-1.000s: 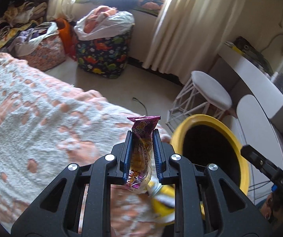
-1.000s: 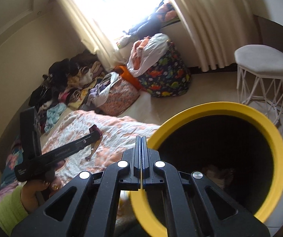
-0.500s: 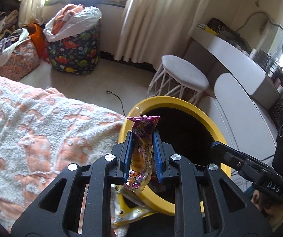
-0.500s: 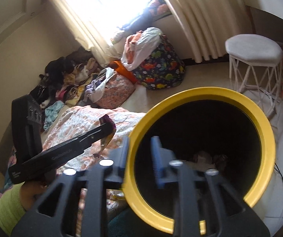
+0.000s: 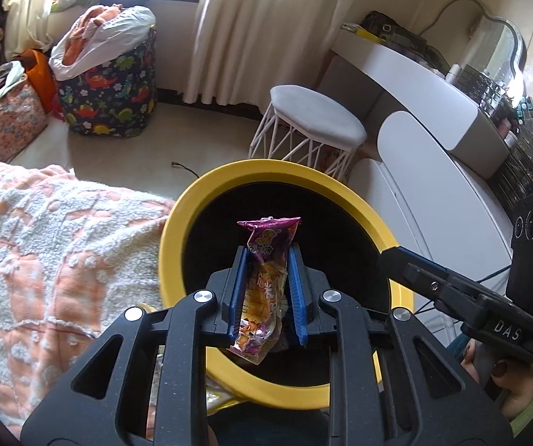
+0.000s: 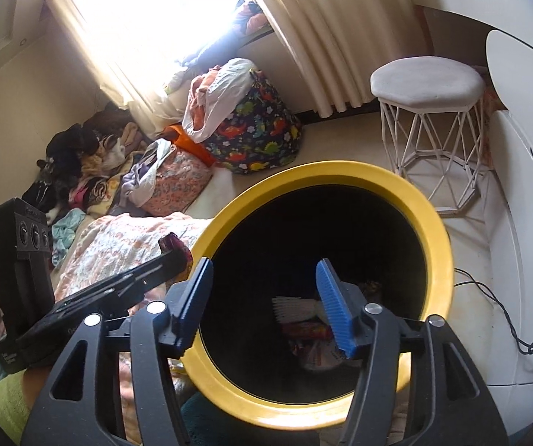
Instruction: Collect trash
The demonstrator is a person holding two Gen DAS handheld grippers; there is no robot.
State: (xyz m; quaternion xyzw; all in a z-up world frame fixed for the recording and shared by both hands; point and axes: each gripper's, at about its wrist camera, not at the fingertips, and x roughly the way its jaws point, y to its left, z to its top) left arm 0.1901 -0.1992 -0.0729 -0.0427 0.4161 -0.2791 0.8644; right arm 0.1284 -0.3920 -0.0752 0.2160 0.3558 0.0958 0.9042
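Trash (image 6: 314,338) deep in bin (image 6: 435,245) too dark to ID.

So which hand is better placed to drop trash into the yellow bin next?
Left. The left gripper is shut on the purple snack wrapper, seemingly above the yellow bin's mouth. The right gripper has just been opening with nothing between its jaws.

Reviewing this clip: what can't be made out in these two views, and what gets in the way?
- Print on the snack wrapper, left wrist view: too small, partly covered by the left tongs.
- Trash at the bottom of the yellow bin, right wrist view: dark, and partly behind the right tongs.
- Bin's base, both views: hidden behind the tongs' frames.
- Yellow scrap below the bin, left wrist view: mostly hidden by the frame.
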